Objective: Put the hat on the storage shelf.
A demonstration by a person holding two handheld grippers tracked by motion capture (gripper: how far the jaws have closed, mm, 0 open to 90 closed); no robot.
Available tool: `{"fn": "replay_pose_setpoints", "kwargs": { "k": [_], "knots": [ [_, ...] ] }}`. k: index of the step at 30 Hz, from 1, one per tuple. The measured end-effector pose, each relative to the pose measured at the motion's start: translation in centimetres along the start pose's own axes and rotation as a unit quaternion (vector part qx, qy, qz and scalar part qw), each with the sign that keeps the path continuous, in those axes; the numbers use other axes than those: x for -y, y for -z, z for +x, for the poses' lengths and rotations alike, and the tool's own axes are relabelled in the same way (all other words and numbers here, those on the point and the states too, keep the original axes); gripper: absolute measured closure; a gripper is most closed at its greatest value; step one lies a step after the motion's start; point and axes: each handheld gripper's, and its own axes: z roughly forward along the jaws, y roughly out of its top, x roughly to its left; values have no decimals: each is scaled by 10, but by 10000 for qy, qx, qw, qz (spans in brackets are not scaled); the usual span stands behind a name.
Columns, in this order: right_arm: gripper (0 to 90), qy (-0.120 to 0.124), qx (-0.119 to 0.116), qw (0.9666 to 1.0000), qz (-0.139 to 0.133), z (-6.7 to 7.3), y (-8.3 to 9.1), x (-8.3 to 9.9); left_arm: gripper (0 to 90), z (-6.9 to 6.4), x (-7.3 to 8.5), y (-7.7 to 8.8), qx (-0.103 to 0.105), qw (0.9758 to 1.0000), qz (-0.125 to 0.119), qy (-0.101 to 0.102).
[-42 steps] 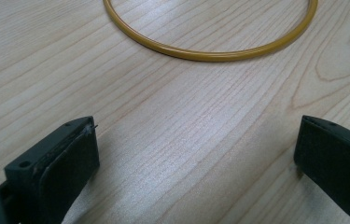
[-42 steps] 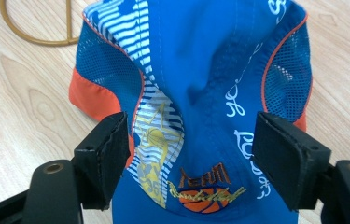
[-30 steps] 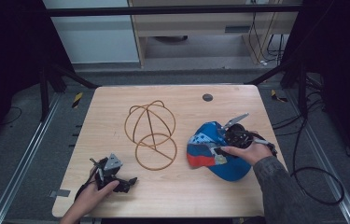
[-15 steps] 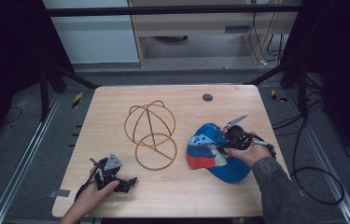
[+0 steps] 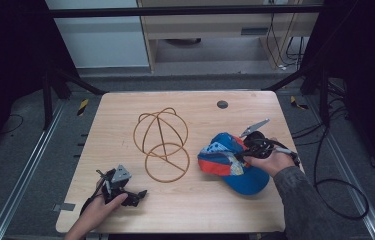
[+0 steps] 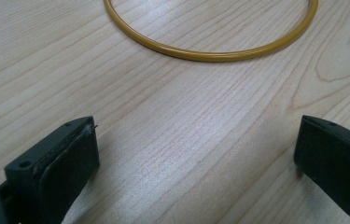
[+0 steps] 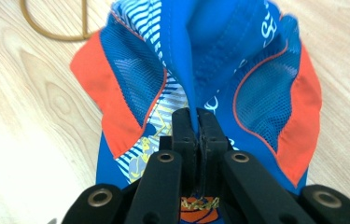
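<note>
High view: pale wood table (image 5: 125,115), dim room, possibly grey floor; right tool (image 7: 196,122) pinching cap (image 7: 219,56), left tool (image 6: 196,154) gaping.

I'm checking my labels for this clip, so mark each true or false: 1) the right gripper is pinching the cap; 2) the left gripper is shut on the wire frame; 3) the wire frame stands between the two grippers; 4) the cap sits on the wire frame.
1) True: the right gripper is shut on a fold of the cap.
2) False: the left gripper is open over bare table, short of the wire frame.
3) True.
4) False: the cap lies on the table beside it.
</note>
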Motion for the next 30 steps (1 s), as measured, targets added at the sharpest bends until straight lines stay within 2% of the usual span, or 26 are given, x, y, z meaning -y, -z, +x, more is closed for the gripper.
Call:
{"fn": "replay_pose_setpoints", "kwargs": {
  "k": [15, 30],
  "knots": [
    [887, -17, 91, 9994, -339, 1, 38, -17, 0, 0, 0, 0, -2, 10000, -2, 4],
    [889, 11, 276, 9970, -725, 1, 80, -44, 0, 0, 0, 0, -4, 10000, -4, 5]
  ]
}}
